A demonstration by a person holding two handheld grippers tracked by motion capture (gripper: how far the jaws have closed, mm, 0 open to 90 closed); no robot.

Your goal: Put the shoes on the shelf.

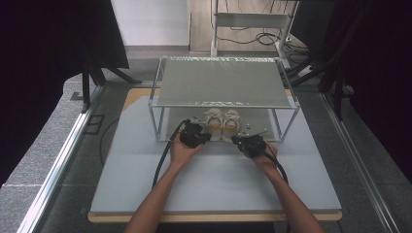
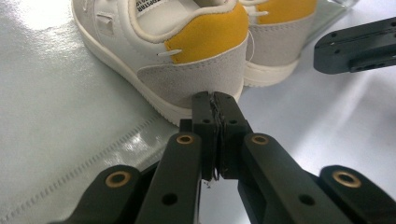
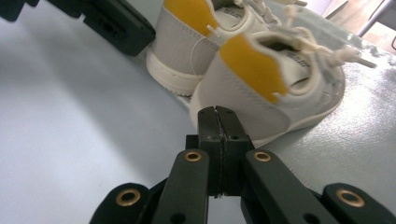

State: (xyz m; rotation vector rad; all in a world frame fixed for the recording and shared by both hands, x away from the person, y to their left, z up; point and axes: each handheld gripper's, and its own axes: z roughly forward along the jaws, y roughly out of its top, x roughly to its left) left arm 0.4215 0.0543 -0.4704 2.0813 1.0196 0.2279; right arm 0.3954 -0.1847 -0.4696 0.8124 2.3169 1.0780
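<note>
White leather and grey suede with a yellow heel tab: that is the pair of shoes [image 1: 222, 122] I am working toward, standing side by side on the table [image 1: 214, 179] under the low shelf [image 1: 221, 82] of the metal rack [image 1: 156, 116]. Both heels face me and the toes point away, so each shoe's long axis runs straight on from the tongs, front to back across the table.

From the left tongs [image 2: 214, 100] the left shoe [image 2: 177, 56] lies dead ahead, its heel just past the tips; I cannot tell whether they touch it. The jaws are pressed together with nothing between them. The right tongs [image 3: 215, 112] mirror this: jaws together, empty, tips at the back of the right shoe [image 3: 266, 88]. Each hand is thus nearer its own shoe, the left hand [image 1: 182, 153] to the left one and the right hand [image 1: 265, 158] to the right one. My judgement is that both jaws would have to part before either heel could be taken.

Writing: a small black-lettered label sits inside the left shoe's collar, and another inside the right shoe, but the letters are cut off and too small for me to read. No brand mark can be made out.
</note>
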